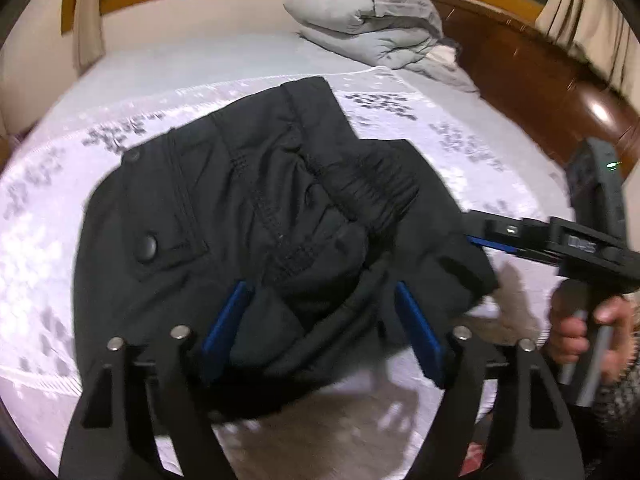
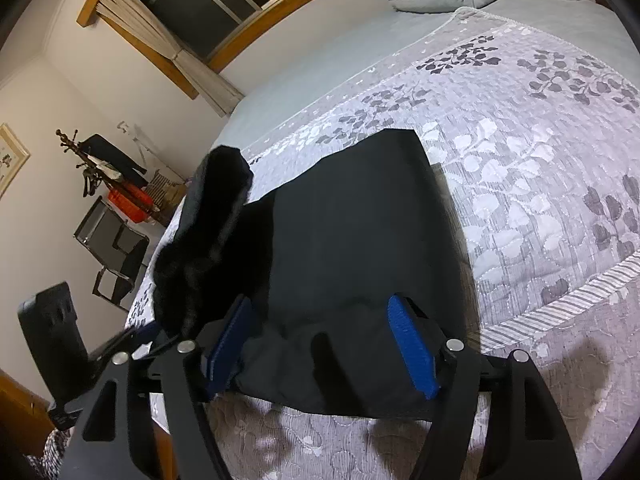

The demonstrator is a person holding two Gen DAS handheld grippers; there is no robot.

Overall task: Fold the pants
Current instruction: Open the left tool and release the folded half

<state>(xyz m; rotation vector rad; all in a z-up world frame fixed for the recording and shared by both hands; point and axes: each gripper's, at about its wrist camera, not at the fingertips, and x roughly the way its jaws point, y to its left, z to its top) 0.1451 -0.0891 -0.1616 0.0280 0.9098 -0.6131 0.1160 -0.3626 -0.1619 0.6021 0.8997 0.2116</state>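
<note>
Black pants [image 1: 248,216] lie folded in a thick bundle on the bedspread, waistband and a pocket button facing up. My left gripper [image 1: 320,320] stands open at the near edge, its blue pads [image 1: 224,324] on either side of a bunched fold without pinching it. From the right, the right gripper [image 1: 472,236] reaches the bundle's edge, held by a hand [image 1: 580,332]. In the right wrist view the pants [image 2: 360,240] look flat and smooth, with a raised fold at the left. The right gripper [image 2: 322,340] is open, the near edge of the cloth between its pads [image 2: 412,344].
A floral grey bedspread [image 2: 540,160] covers the bed. A rolled grey duvet [image 1: 368,20] lies at the far end beside the dark wooden headboard [image 1: 540,80]. Left of the bed stand a chair [image 2: 112,248] and a coat rack [image 2: 100,164].
</note>
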